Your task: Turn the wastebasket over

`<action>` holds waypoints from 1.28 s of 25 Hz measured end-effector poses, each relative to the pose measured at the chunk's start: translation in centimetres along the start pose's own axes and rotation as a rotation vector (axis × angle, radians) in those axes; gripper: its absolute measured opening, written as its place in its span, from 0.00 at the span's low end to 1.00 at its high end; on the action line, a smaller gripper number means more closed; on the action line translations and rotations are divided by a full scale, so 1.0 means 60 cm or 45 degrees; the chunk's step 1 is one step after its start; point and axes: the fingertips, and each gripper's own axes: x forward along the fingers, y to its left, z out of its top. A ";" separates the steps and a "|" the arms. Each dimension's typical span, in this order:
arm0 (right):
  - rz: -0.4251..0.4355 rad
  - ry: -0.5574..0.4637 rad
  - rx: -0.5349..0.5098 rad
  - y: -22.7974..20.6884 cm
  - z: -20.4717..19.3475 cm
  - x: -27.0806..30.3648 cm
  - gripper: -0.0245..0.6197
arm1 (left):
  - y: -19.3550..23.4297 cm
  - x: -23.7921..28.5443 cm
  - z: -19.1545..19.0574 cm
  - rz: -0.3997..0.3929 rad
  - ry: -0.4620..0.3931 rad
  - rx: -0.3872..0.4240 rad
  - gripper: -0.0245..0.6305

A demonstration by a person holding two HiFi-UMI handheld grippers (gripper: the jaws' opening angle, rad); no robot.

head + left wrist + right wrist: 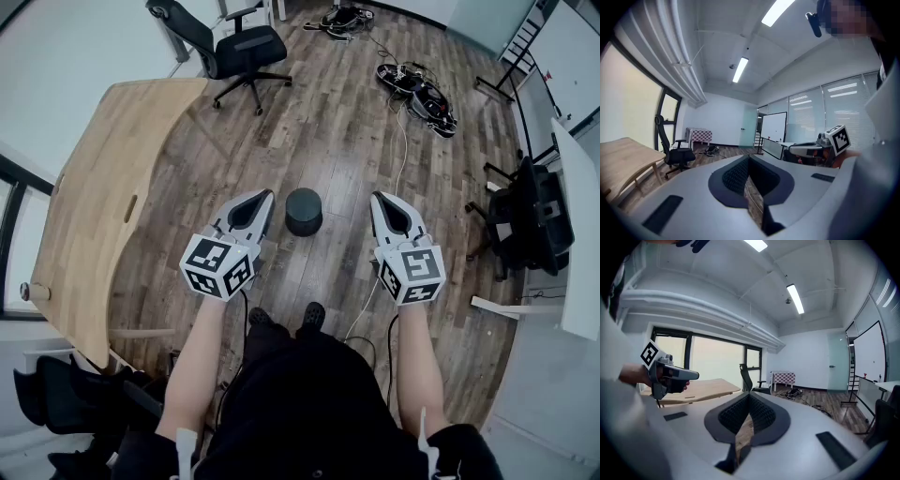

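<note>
In the head view, a small black round wastebasket (304,211) stands on the wooden floor straight ahead of the person. It sits between the two held grippers and below them, touching neither. My left gripper (263,198) is to its left, jaws shut with nothing in them. To its right my right gripper (378,200) is likewise shut and empty. The wastebasket is hidden in both gripper views. The left gripper view shows my shut left gripper (749,157) with the right gripper (826,144) beside it. The right gripper view shows my shut right gripper (750,395) and the left gripper (666,374).
A curved wooden desk (101,202) runs along the left. A black office chair (240,47) stands at the far end of it. Cables and gear (418,91) lie on the floor further ahead. Another black chair (532,217) and a white desk (583,234) are at the right.
</note>
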 end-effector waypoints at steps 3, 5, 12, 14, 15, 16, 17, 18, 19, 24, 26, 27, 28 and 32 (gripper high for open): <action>0.001 0.005 -0.001 -0.008 -0.007 -0.003 0.09 | -0.006 0.005 -0.002 0.005 0.002 0.001 0.06; 0.001 0.003 -0.003 -0.014 -0.007 -0.004 0.09 | -0.009 0.010 -0.003 0.006 0.003 0.002 0.06; 0.001 -0.011 0.028 -0.030 -0.004 0.007 0.09 | -0.005 0.025 -0.003 0.015 0.005 0.007 0.06; 0.007 -0.017 0.043 -0.031 -0.003 0.015 0.09 | 0.001 0.028 -0.005 0.020 0.010 0.002 0.06; 0.006 -0.015 0.047 -0.031 -0.004 0.020 0.09 | 0.005 0.028 -0.007 0.024 0.015 -0.002 0.06; 0.005 -0.011 0.052 -0.032 -0.007 0.025 0.09 | 0.011 0.029 -0.011 0.028 0.022 -0.007 0.06; 0.003 -0.004 0.061 -0.033 -0.011 0.032 0.09 | 0.018 0.030 -0.016 0.034 0.029 -0.015 0.06; 0.002 0.005 0.072 -0.034 -0.016 0.039 0.09 | 0.027 0.032 -0.020 0.038 0.037 -0.024 0.06; 0.001 0.014 0.084 -0.035 -0.020 0.048 0.09 | 0.037 0.034 -0.025 0.041 0.045 -0.034 0.06; -0.020 0.041 0.120 -0.042 -0.036 0.103 0.09 | 0.092 0.064 -0.044 0.021 0.084 -0.055 0.06; -0.038 0.045 0.128 -0.049 -0.034 0.127 0.09 | 0.116 0.085 -0.044 0.005 0.092 -0.060 0.06; -0.047 0.050 0.130 -0.051 -0.033 0.138 0.09 | 0.128 0.097 -0.043 -0.005 0.095 -0.066 0.06; -0.055 0.057 0.130 -0.053 -0.032 0.149 0.09 | 0.141 0.110 -0.040 -0.015 0.096 -0.073 0.06; -0.092 0.086 0.113 -0.065 -0.017 0.212 0.09 | 0.197 0.167 -0.022 -0.078 0.092 -0.087 0.06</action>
